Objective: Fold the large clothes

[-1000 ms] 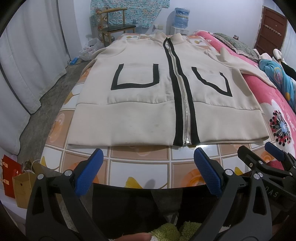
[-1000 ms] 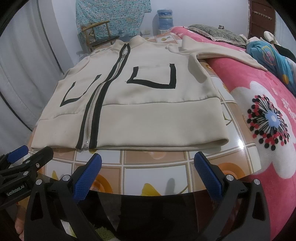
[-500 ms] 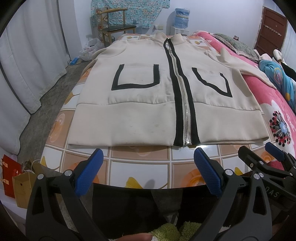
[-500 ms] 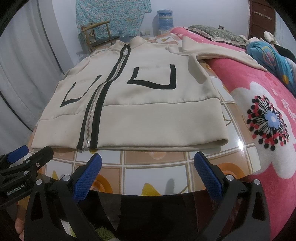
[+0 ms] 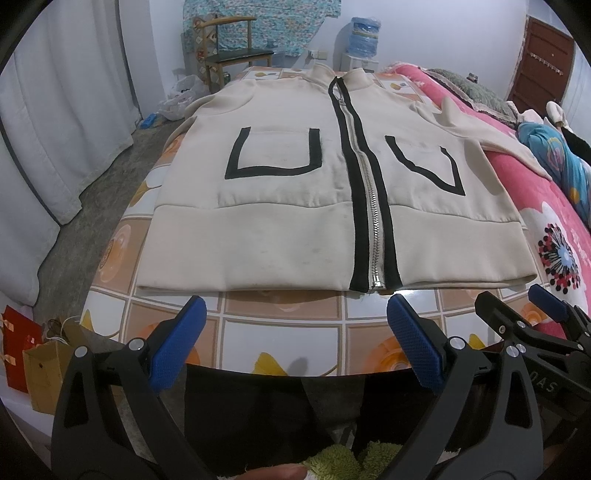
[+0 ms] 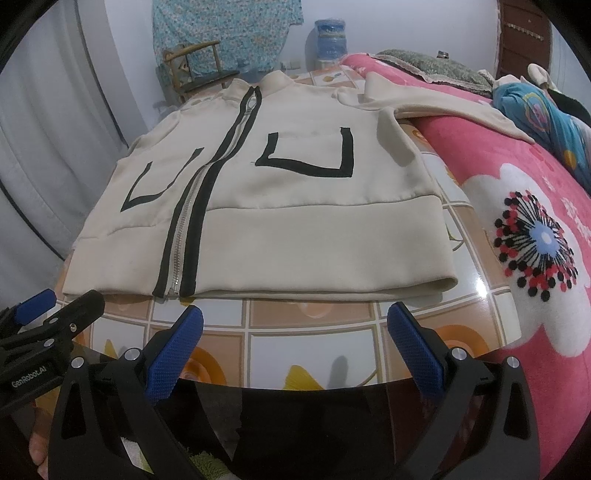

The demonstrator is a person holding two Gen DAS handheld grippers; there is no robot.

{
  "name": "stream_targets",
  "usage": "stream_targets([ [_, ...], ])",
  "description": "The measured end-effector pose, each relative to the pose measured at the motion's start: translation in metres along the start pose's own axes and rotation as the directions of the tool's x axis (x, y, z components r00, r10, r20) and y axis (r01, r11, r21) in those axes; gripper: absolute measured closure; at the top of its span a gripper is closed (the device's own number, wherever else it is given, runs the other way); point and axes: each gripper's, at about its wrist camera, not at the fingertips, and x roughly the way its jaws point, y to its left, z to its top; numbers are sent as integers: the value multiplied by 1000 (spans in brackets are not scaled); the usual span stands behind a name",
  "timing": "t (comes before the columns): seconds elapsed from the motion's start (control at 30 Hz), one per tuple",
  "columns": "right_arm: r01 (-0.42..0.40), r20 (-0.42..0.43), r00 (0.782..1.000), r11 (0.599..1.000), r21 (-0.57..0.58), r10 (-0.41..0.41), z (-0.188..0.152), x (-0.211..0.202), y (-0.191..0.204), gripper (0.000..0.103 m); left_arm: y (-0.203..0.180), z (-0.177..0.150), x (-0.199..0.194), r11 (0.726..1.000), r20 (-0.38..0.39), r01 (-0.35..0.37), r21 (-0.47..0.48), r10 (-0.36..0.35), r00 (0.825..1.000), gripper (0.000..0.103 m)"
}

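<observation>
Jacket: cream zip jacket (image 5: pixel 295 206) lies flat, front up, zipped, on tiled tabletop (image 5: pixel 280 332); hem toward the grippers, collar at the far end. Spread out like this, probably so a fold can start from hem or sides.
Zipper: black-edged zip (image 5: pixel 369 206) runs down the middle, handy fold axis by my guess.
Sleeves: right-side sleeve (image 6: pixel 443 103) trails off the table onto pink flowered blanket (image 6: pixel 535 221); likely needs tucking in first.
Left gripper: left gripper (image 5: pixel 295 343) hovers short of the hem, jaws wide apart, nothing held.
Right gripper: right gripper (image 6: pixel 295 343) likewise spread and empty, just short of the hem, beside the left one.
Fold progress: none yet, jacket fully unfolded.
Left view only: floor, white curtain (image 5: pixel 55 129), paper bags (image 5: pixel 33 354) beside the table; jacket's left shoulder edge.
Right view only: full run of the trailing sleeve, right hem corner (image 6: pixel 443 284), more of the blanket.
Background: wooden chair (image 5: pixel 229 55) and water jug (image 5: pixel 364 31) behind the table.
</observation>
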Motion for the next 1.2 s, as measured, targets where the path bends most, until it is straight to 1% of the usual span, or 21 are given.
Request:
stream_targets([
  [0.27,13,2,1000,1000,-16,-13,-1,1,5,6,0,0,0,1000,-1,4,-4,-4,1000,8],
  [0.57,25,0,1000,999,-45,-25,1,4,11,6,17,2,9,1000,-16,19,-21,-20,1000,8],
  [0.8,29,-14,999,998,-52,-30,2,12,13,6,20,2,15,1000,-8,15,-2,-15,1000,8],
  [0.87,33,-18,999,998,-53,-34,3,14,10,6,21,2,17,1000,7,7,11,-7,1000,8],
  [0.93,38,-18,999,998,-52,-39,6,16,5,6,25,1,18,999,39,28,29,-29,999,8],
  [1.0,63,-3,998,997,-40,-63,11,15,-8,6,33,-2,16,995,77,87,40,-90,993,8],
  [1.07,83,12,997,996,-26,-83,16,13,-23,6,48,-5,10,988,143,152,31,-154,978,8],
  [1.1,94,20,995,995,-18,-93,18,13,-31,6,51,-5,9,988,156,153,26,-155,976,8],
  [1.13,111,28,993,994,-5,-111,20,13,-42,6,59,-3,10,990,158,140,18,-141,977,8],
  [1.2,121,31,992,993,8,-122,26,15,-56,6,70,-1,13,991,151,136,10,-136,979,8],
])
